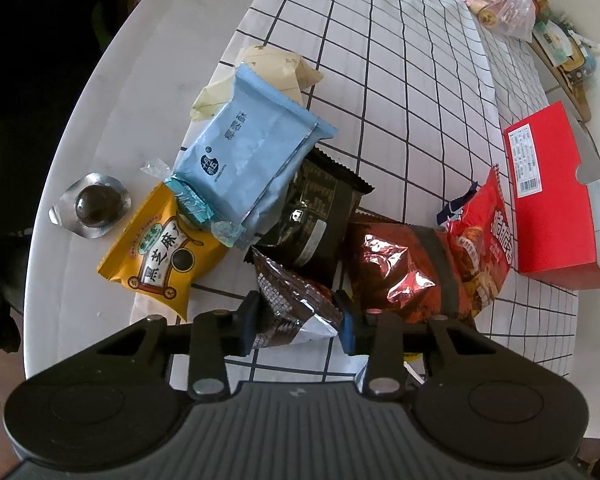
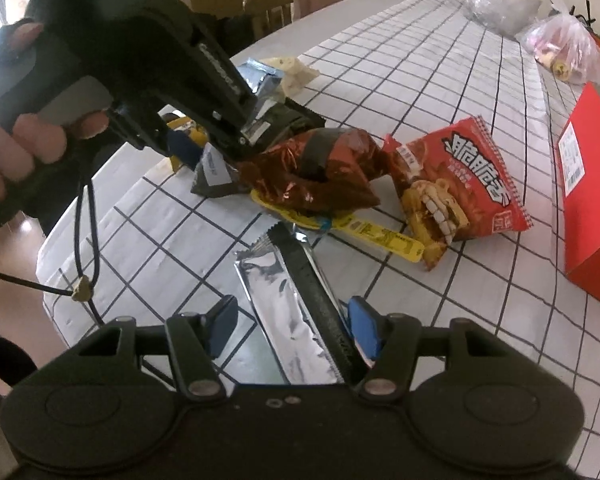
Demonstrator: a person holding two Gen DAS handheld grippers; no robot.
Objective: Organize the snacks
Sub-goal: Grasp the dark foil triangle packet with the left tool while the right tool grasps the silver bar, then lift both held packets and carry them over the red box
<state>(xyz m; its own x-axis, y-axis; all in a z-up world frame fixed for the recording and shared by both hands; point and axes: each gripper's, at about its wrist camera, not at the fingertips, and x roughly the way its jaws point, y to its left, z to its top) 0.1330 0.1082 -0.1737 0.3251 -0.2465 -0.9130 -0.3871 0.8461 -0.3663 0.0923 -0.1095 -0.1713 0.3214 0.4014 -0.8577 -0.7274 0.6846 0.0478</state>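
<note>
My left gripper [image 1: 298, 322] has its pads against both sides of a small dark brown snack packet [image 1: 296, 304] at the near edge of a snack pile; it also shows in the right wrist view [image 2: 214, 172]. The pile holds a light blue pack [image 1: 252, 152], a yellow packet [image 1: 164, 260], a black packet [image 1: 316, 220], a shiny red-brown bag [image 1: 396, 268] and a red crisp bag [image 2: 464, 184]. My right gripper [image 2: 296, 330] is open, its fingers either side of a long silver wrapper [image 2: 288, 320] lying on the cloth.
A red box [image 1: 556, 192] stands at the right. A foil-sealed dark ball [image 1: 96, 206] lies at the left on the white table [image 1: 160, 60]. A checked cloth [image 1: 400, 80] covers the middle. Plastic bags [image 1: 496, 0] sit at the far end. A yellow stick pack [image 2: 364, 232] lies under the pile.
</note>
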